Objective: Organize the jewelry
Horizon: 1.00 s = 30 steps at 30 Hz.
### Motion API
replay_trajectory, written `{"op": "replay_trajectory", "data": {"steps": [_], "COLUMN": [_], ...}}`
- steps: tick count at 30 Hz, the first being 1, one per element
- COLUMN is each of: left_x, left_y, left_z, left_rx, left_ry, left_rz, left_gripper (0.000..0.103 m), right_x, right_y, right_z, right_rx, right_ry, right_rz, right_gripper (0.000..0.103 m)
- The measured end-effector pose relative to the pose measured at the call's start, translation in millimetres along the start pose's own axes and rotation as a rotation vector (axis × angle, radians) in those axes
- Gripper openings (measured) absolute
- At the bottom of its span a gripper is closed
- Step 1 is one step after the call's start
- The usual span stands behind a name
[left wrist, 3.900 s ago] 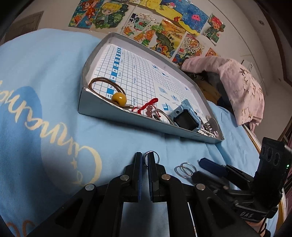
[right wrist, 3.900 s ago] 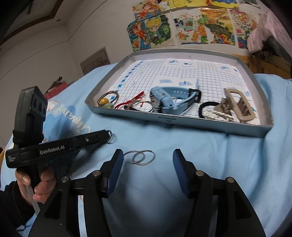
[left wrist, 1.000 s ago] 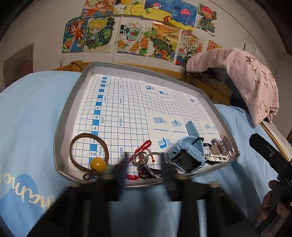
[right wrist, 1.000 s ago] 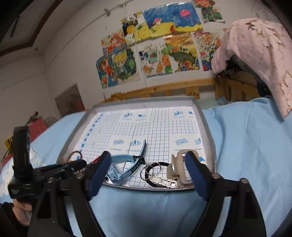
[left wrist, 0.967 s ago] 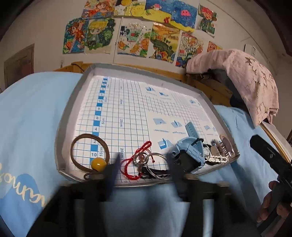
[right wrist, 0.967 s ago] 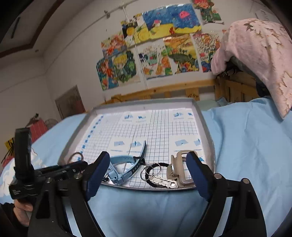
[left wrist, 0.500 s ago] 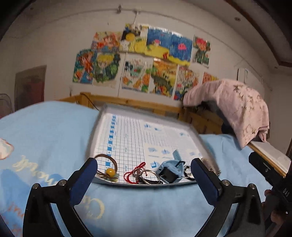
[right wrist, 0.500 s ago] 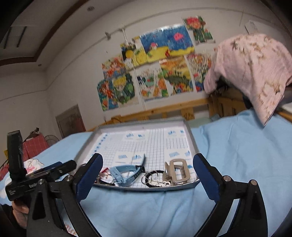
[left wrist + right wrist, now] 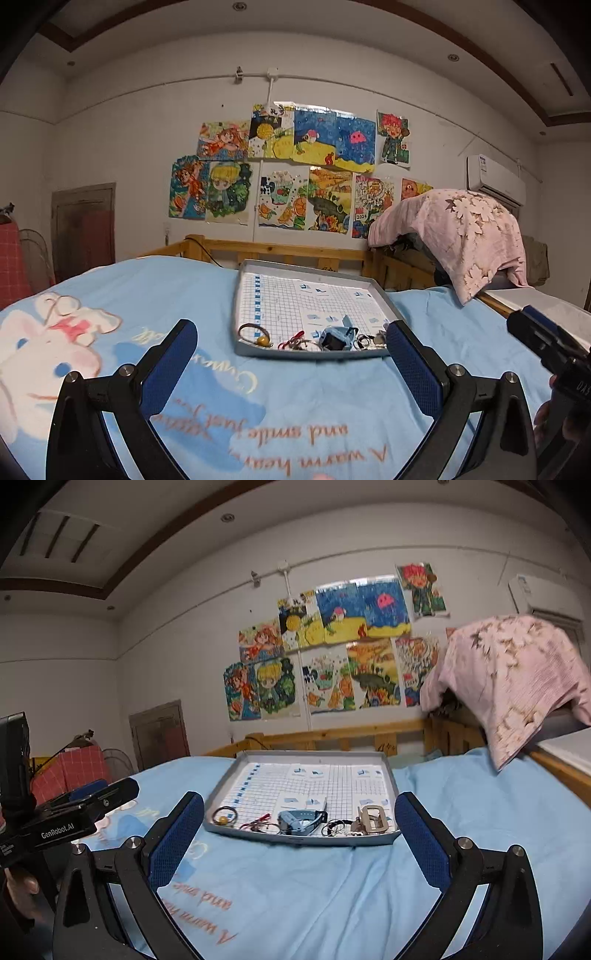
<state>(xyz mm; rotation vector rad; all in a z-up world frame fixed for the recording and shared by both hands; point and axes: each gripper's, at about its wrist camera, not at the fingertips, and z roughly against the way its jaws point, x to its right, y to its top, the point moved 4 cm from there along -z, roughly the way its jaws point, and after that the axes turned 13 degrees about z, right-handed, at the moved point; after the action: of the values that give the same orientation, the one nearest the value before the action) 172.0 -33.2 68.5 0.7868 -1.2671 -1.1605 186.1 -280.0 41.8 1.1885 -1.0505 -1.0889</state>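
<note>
Jewelry lies along the near edge of the grey tray (image 9: 236, 295) on the blue bed (image 9: 317, 398); in the left wrist view the left gripper (image 9: 291, 354) has just been opening, jaws wide with nothing between them, well short of the tray. From the right wrist, the right gripper (image 9: 299, 830) has likewise just spread wide, empty, the light-blue watch (image 9: 299, 819) far ahead in the tray.

Tray (image 9: 240, 295) on bedspread (image 9: 332, 406); watch (image 9: 299, 819) inside, near front.
</note>
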Motion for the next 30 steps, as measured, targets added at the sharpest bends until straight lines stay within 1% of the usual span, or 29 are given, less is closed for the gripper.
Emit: {"op": "replay_trajectory", "data": {"steps": [5,7,9,15,17,19,22,25,30], "left_x": [-8,-12,-16,-23,-24,-26,-25,-25,-29], "left_y": [-8,-13,-18,-48,-54,-59,-64,-70,-78], "left_z": [27,37,46,66,69,73,72,70,64], "left_rx": [-0.018,-0.023,-0.024,-0.037,-0.046,-0.037,-0.035,-0.036,-0.053], "left_ry": [-0.004,0.001,0.005,0.042,0.037,0.025,0.026,0.033,0.045], "left_rz": [0.021,0.026,0.031,0.011,0.009,0.011,-0.014,-0.025,-0.021], "left_gripper": [0.103,0.103,0.103,0.103,0.103,0.103,0.103,0.103,0.103], "right_x": [-15,-21,-26,-38,-38,-37,-40,-41,-44], "right_y": [7,4,-1,-26,-35,-44,-53,-52,-56], "right_z": [44,61,74,107,111,113,110,108,102], "right_rx": [0.035,0.042,0.044,0.032,0.016,0.002,-0.044,-0.043,-0.079], "right_ry": [-0.017,-0.038,-0.052,-0.104,-0.127,-0.151,-0.183,-0.175,-0.182], "right_rz": [0.011,0.016,0.015,0.009,0.001,0.0,0.055,0.055,0.079], "right_gripper": [0.101,0.101,0.101,0.101,0.101,0.101,0.101,0.101,0.101]}}
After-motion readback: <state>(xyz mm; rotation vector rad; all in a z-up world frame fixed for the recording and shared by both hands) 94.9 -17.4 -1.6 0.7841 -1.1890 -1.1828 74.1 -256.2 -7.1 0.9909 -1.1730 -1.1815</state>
